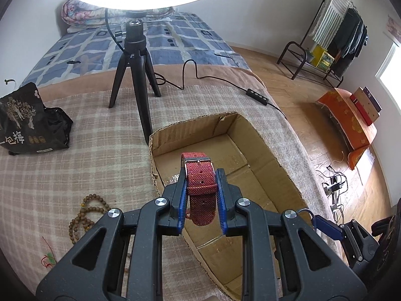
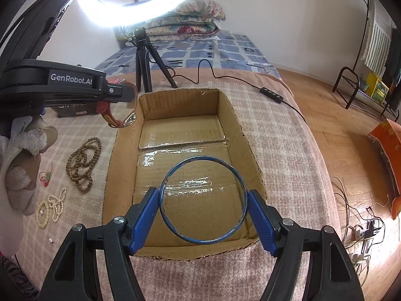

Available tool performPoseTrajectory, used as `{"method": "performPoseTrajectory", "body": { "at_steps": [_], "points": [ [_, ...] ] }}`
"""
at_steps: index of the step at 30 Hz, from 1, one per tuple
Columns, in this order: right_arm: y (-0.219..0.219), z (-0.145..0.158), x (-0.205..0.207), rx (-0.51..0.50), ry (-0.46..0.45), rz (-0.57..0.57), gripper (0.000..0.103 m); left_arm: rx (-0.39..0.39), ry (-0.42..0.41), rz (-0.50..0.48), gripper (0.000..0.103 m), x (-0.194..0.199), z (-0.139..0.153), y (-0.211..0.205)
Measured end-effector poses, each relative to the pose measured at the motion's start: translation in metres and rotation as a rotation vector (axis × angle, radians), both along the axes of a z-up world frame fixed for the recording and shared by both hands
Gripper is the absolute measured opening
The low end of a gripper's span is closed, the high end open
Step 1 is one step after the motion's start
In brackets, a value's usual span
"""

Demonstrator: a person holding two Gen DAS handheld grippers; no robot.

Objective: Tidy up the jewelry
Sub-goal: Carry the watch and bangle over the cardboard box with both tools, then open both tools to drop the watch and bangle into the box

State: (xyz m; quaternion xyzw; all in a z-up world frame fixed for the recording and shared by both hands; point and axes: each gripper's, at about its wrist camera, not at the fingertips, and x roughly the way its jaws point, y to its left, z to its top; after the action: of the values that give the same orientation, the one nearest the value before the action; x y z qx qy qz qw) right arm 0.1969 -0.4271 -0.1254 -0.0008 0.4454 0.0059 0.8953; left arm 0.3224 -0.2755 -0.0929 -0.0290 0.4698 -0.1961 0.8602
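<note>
My left gripper [image 1: 201,175] is shut on a red woven watch strap [image 1: 200,183] and holds it above the near left wall of the open cardboard box [image 1: 275,160]. In the right wrist view the left gripper [image 2: 120,92] hangs over the box's far left corner with the watch [image 2: 120,118] dangling from it. My right gripper [image 2: 203,195] is shut on a thin blue bangle [image 2: 165,178] and holds it flat above the near end of the box [image 2: 122,155]. The box holds no jewelry.
Brown bead strings [image 2: 84,165] and cream pearl strings [image 2: 51,209] lie on the checked blanket left of the box; the brown beads also show in the left wrist view [image 1: 86,215]. A ring-light tripod [image 1: 132,75] and its cable stand behind the box. A black bag [image 1: 27,120] lies far left.
</note>
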Motion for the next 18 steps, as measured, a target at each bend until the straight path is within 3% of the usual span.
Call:
{"method": "performPoseTrajectory", "body": {
  "at_steps": [3,4,5,6,7,18],
  "points": [
    [0.0,-0.002,0.0,0.01,0.004,0.003,0.074,-0.002,0.004,-0.003,0.022,0.002,-0.001,-0.001],
    [0.0,-0.002,0.0,0.01,0.005,0.002,0.077,-0.003,0.007,0.0,0.028,0.002,-0.001,-0.001],
    [0.0,-0.002,0.0,0.007,0.002,-0.001,0.085,-0.009,0.009,0.003,0.047,0.003,-0.001,0.0],
    [0.001,-0.001,0.0,0.002,-0.004,-0.004,0.089,-0.017,0.005,0.009,0.054,0.002,0.0,0.002],
    [0.002,0.0,-0.001,-0.004,-0.011,-0.005,0.092,-0.019,-0.003,0.013,0.054,0.001,0.001,0.003],
    [0.006,0.012,-0.009,-0.012,-0.034,-0.008,0.093,-0.031,-0.049,0.013,0.054,-0.008,0.027,0.019]
  ]
}}
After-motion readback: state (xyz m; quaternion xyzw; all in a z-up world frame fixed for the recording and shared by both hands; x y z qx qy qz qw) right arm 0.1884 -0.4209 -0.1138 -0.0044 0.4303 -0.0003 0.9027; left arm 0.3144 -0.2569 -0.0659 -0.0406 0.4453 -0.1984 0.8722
